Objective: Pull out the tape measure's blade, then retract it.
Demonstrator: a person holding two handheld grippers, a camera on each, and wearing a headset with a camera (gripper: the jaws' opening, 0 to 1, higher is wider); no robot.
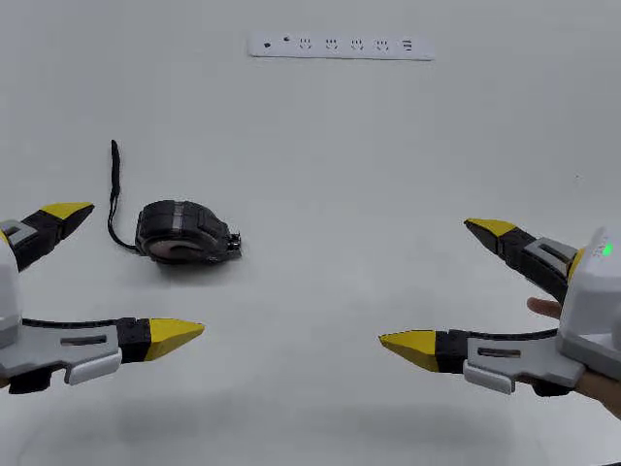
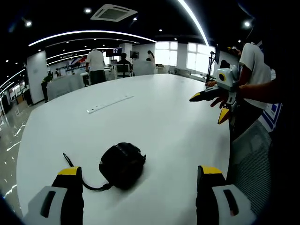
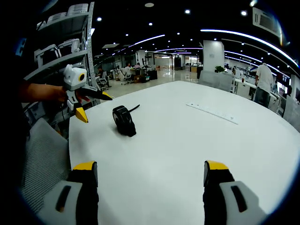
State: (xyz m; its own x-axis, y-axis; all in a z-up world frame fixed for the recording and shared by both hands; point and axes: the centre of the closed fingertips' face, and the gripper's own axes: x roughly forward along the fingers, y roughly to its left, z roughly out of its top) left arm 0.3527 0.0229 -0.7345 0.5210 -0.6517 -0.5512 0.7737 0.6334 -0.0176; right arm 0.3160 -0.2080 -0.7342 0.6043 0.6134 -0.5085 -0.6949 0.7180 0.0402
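Observation:
A black tape measure point(image 1: 184, 233) with a black wrist strap point(image 1: 114, 189) lies on the white table point(image 1: 340, 165), left of centre; its blade is wound in. My left gripper point(image 1: 131, 270) is open at the left edge, just in front of and left of the tape measure, touching nothing. In the left gripper view the tape measure point(image 2: 122, 165) sits between and beyond my open jaws point(image 2: 140, 176). My right gripper point(image 1: 441, 283) is open at the right, far from the tape measure point(image 3: 124, 120), nothing between its jaws point(image 3: 150, 171).
A white power strip point(image 1: 340, 46) lies at the far edge of the table. In the gripper views an open office with desks, shelves and several people surrounds the table. The left gripper point(image 3: 89, 104) and the right gripper point(image 2: 213, 105) show in each other's views.

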